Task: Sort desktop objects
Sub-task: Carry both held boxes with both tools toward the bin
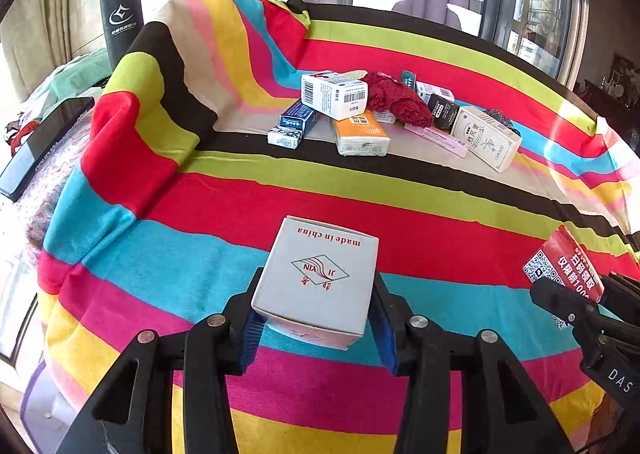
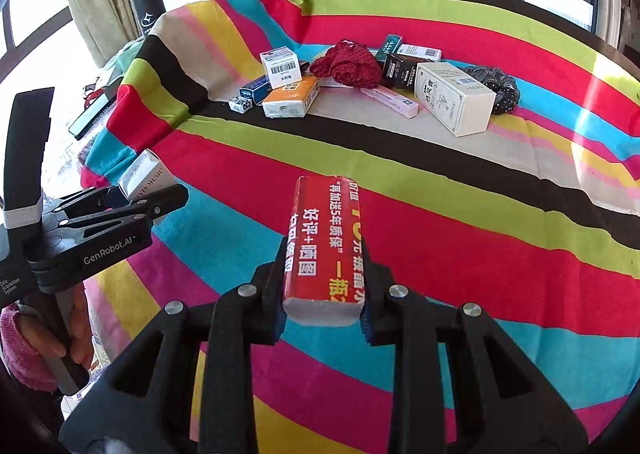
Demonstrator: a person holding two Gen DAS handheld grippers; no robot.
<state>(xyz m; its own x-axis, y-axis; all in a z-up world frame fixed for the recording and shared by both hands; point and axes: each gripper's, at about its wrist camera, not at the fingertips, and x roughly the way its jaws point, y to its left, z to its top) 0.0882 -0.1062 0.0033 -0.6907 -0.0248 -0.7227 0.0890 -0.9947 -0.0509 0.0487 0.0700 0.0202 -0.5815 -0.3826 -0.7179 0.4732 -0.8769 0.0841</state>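
Note:
My left gripper (image 1: 316,318) is shut on a white box (image 1: 316,278) printed "made in china", held above the striped cloth (image 1: 440,238). My right gripper (image 2: 322,310) is shut on a red tissue pack (image 2: 324,238) with white and yellow print. In the right wrist view the left gripper (image 2: 160,194) shows at the left edge with the white box (image 2: 142,176) in it. In the left wrist view the right gripper (image 1: 576,294) appears at the right edge with the red pack (image 1: 564,266). A pile of small boxes (image 1: 334,94) lies at the far side of the table.
The pile holds an orange tissue pack (image 2: 290,98), a red lace cloth (image 2: 348,64), a tall cream box (image 2: 454,98), a black box (image 2: 400,70), a pink strip box (image 2: 390,96) and a dark scrunchie (image 2: 496,84). A black flask (image 1: 120,10) stands at the far left. A hand (image 2: 76,338) holds the left gripper's handle.

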